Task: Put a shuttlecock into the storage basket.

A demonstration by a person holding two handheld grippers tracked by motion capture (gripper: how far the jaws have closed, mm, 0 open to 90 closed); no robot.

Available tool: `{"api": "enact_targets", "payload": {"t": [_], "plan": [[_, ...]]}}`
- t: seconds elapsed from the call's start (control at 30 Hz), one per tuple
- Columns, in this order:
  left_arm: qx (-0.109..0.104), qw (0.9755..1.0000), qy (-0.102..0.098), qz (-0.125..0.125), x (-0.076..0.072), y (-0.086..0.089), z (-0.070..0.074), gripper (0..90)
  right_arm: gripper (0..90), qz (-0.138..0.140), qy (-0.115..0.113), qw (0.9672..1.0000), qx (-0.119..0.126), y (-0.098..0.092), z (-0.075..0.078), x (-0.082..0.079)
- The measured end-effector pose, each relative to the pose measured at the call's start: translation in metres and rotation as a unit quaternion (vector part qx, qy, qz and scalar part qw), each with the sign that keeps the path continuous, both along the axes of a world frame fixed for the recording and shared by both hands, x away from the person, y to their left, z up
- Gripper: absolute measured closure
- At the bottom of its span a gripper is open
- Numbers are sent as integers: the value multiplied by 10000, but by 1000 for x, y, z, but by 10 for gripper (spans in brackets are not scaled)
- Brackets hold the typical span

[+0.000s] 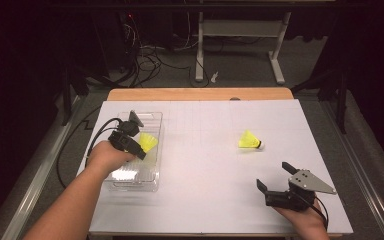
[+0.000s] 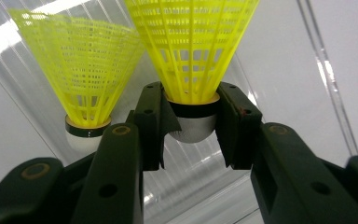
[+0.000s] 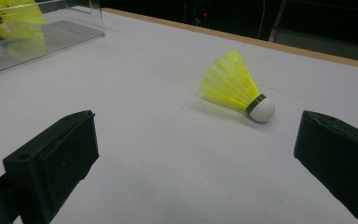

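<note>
Gripping the light yellow shuttlecock by its firm cork base spares the fragile skirt; left gripper fingers clamp there at centre frame, right gripper fingers stand apart.

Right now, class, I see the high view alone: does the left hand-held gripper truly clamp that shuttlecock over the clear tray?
Observer: Yes. The left hand-held gripper squeezes the held shuttlecock at its black-banded white cork, skirt pointing away.
Operator: And what lies behind it?
Observer: The ribbed clear tray.
Operator: Is the right one touching anything?
Observer: No. The right hand-held gripper stands open, the loose shuttlecock lying on its side ahead, apart from both jaws.
</note>
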State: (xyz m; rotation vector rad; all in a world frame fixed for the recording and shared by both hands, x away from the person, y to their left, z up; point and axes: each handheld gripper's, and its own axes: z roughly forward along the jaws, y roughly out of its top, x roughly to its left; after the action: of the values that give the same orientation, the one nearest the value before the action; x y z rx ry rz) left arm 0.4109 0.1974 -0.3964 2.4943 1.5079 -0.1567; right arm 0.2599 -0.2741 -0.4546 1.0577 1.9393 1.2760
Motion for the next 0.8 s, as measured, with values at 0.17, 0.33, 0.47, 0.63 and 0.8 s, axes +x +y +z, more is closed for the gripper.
{"api": "enact_targets", "payload": {"t": [0.17,0.33,0.47,0.63,0.8], "plan": [[25,10000,31,25,3,-1,-5,648,4,10,2,10000,-7,0,0,0],[52,10000,57,21,5,-5,-11,648,4,12,1,10000,-11,0,0,0],[74,9999,47,56,7,-7,-15,648,4,13,2,10000,-12,0,0,0],[95,9999,70,68,9,-8,-17,647,4,15,3,10000,-19,0,-1,0],[138,9999,67,79,11,-10,-21,647,4,13,18,10000,-17,0,-1,0]]}}
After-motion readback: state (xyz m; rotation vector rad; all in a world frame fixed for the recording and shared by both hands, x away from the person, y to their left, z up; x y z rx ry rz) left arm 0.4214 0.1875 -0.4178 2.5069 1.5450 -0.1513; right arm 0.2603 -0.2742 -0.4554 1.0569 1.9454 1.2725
